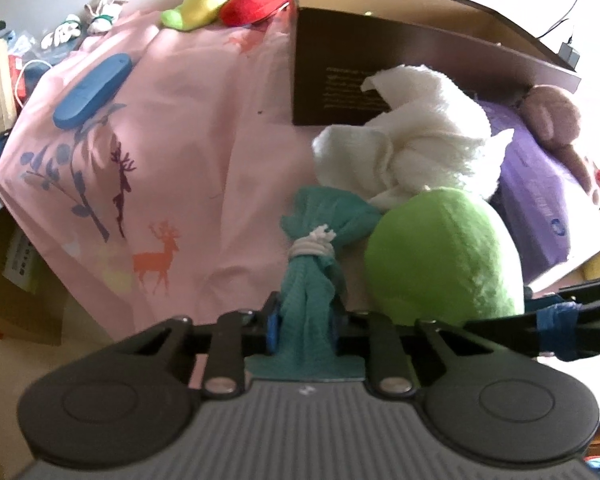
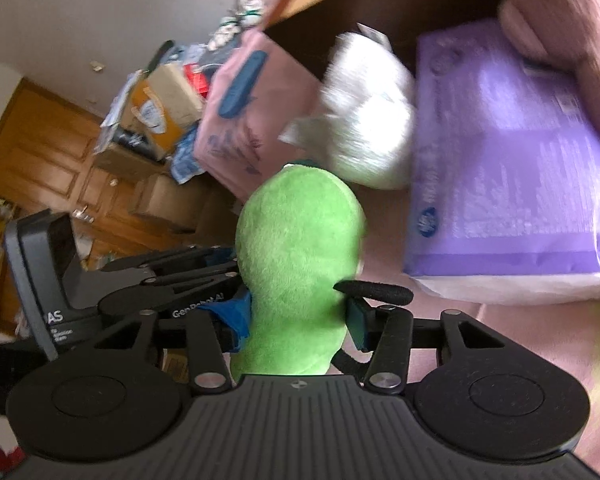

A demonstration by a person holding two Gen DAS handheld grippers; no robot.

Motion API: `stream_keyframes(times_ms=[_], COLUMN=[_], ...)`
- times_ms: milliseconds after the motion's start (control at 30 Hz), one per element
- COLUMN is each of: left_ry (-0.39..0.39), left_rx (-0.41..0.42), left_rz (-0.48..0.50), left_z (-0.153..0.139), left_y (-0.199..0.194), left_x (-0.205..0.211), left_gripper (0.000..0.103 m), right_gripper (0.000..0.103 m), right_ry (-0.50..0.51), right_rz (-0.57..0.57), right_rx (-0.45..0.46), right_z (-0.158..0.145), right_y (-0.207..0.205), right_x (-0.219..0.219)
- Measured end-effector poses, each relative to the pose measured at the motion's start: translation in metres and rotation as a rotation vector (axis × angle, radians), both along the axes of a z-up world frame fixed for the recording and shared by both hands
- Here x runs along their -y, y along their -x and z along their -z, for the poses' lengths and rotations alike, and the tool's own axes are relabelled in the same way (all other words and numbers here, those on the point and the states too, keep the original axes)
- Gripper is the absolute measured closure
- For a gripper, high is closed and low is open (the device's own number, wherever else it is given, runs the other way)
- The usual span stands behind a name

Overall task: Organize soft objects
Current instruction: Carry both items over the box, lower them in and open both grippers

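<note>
Two wrist views, w/ the dark box [image 1: 340,80] as my landmark. It stands open on a pink sheet [image 1: 180,160], and I can't see anything inside it from here, though most of its interior is out of view.

My left gripper [image 1: 302,328] has its jaws closed tight on a teal cloth [image 1: 308,292], a bundle tied w/ white cord, just in front of the box. My right gripper [image 2: 296,328] has its jaws pressed into the sides of a green plush [image 2: 296,248], also in front of the box and touching the teal cloth on its right side in the left view. So both hands hold something; neither item looks lifted clear of the sheet yet.

Other soft things: a white towel [image 1: 412,140] leans against the box front, directly behind the plush. A purple pack [image 2: 508,168] lies right of the towel, w/ a mauve plush [image 1: 556,120] on top of it, beside the box's right end. A yellow-green plush [image 1: 200,4] and a red item [image 1: 256,2] sit at the box's far left corner. A blue oblong [image 1: 94,90] lies well left of the box.

My read: early stage. Two items gripped, none visibly sorted, approx five more loose around the box.
</note>
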State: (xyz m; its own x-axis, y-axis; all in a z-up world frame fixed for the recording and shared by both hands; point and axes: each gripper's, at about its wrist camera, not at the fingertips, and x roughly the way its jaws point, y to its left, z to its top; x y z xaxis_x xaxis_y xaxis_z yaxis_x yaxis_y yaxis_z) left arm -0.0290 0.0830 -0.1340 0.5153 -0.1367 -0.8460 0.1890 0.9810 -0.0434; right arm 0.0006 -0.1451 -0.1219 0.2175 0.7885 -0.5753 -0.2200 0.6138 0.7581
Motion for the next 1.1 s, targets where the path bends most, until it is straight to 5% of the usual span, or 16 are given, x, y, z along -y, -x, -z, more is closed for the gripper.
stream_keyframes(times_ms=[433,867,1100], left_ry=[0.069,0.202,0.198], left_rx=[0.107,0.346,0.438], left_rz=[0.091,0.186,0.243], left_z=[-0.056,-0.137,-0.165], left_y=[0.03,-0.006,-0.045], left_x=[0.001,0.041,0.083], left_gripper=[0.088,0.091,0.092], right_gripper=[0.07,0.07,0.07], right_ry=[-0.101,-0.167,-0.166], right_rz=[-0.001,0.265,0.411], right_rx=[0.14,0.301,0.324], right_z=[-0.039,-0.089,-0.1], right_y=[0.009,-0.017,-0.055], right_x=[0.024,0.082,0.115])
